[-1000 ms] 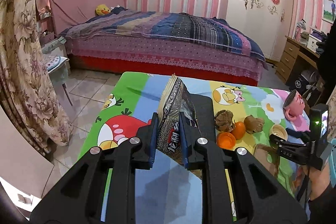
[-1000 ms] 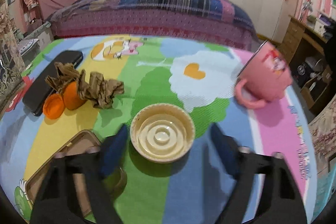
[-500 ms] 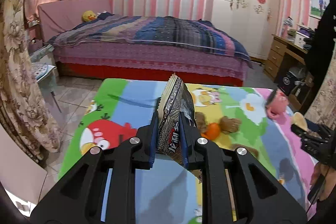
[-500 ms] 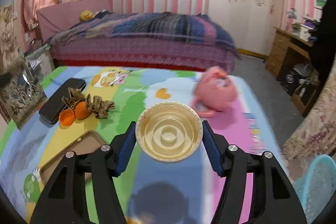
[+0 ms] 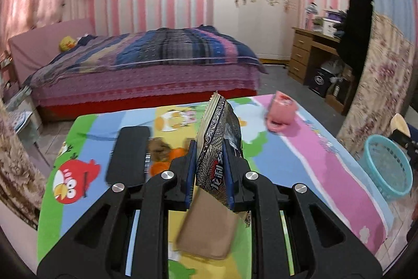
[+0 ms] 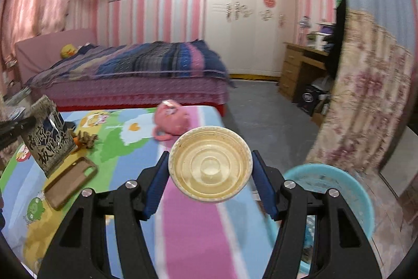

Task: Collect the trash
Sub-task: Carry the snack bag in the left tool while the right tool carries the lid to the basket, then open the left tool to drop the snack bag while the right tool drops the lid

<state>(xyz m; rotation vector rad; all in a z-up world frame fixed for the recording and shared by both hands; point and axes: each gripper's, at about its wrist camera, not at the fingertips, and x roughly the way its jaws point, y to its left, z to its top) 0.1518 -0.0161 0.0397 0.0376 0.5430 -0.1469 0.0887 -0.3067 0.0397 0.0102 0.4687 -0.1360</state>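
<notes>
The right tool (image 6: 210, 184) is clamped across a shallow cream plastic bowl (image 6: 210, 165), its blue pads pressing on opposite sides of the rim. The bowl looks thin, light and empty, so it likely flexes and could pop free if squeezed harder; the rim is the sensible place to hold it. It hangs above the table edge, just beside the round turquoise plastic basket (image 6: 337, 198) on the floor. The left tool (image 5: 209, 171) is pinched nearly together on a dark, silver-patterned foil snack bag (image 5: 218, 148), held upright by its lower half above the cartoon-printed table (image 5: 300, 156); it is soft, crinkly and slippery. Farther off on the table lie crumpled brown paper scraps (image 6: 87, 139) and a pink mug (image 6: 171, 120) on its side
</notes>
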